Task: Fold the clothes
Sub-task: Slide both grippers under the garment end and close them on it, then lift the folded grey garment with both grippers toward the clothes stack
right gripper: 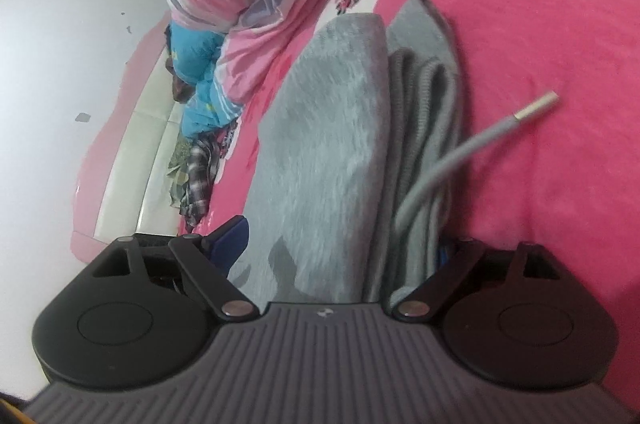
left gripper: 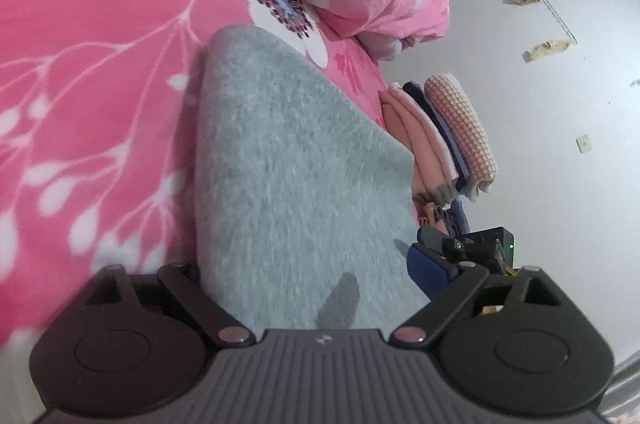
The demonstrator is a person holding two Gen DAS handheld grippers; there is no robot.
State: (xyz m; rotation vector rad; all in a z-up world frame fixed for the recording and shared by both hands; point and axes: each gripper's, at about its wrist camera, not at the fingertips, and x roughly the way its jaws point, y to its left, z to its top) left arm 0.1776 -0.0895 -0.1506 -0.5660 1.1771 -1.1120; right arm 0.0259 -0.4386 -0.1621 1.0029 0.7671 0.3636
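1. A grey fleecy garment [left gripper: 288,160] lies on the pink flowered bed [left gripper: 80,64], doubled over itself, and both grippers are right on its near edge.
2. Left gripper [left gripper: 308,308]: the cloth runs in between its arms, but the fingertips are hidden under it, so I cannot tell whether the jaws are clamped or merely resting there.
3. Right gripper [right gripper: 320,276]: same story (ribbed hem layers and fleece fill the gap), the jaws stand wide enough to take the bundle, grip unclear.
4. A drawstring [right gripper: 472,152] with a metal tip pokes out loose over the bed, so this piece looks partly folded, not tidy.
5. Done elsewhere: a neat pile of folded clothes [left gripper: 440,136] sits at the bed's edge.
6. Left over, I judge: a heap of unfolded clothes [right gripper: 200,128], blue and plaid, lies by the far side near the pink quilt [right gripper: 240,4].
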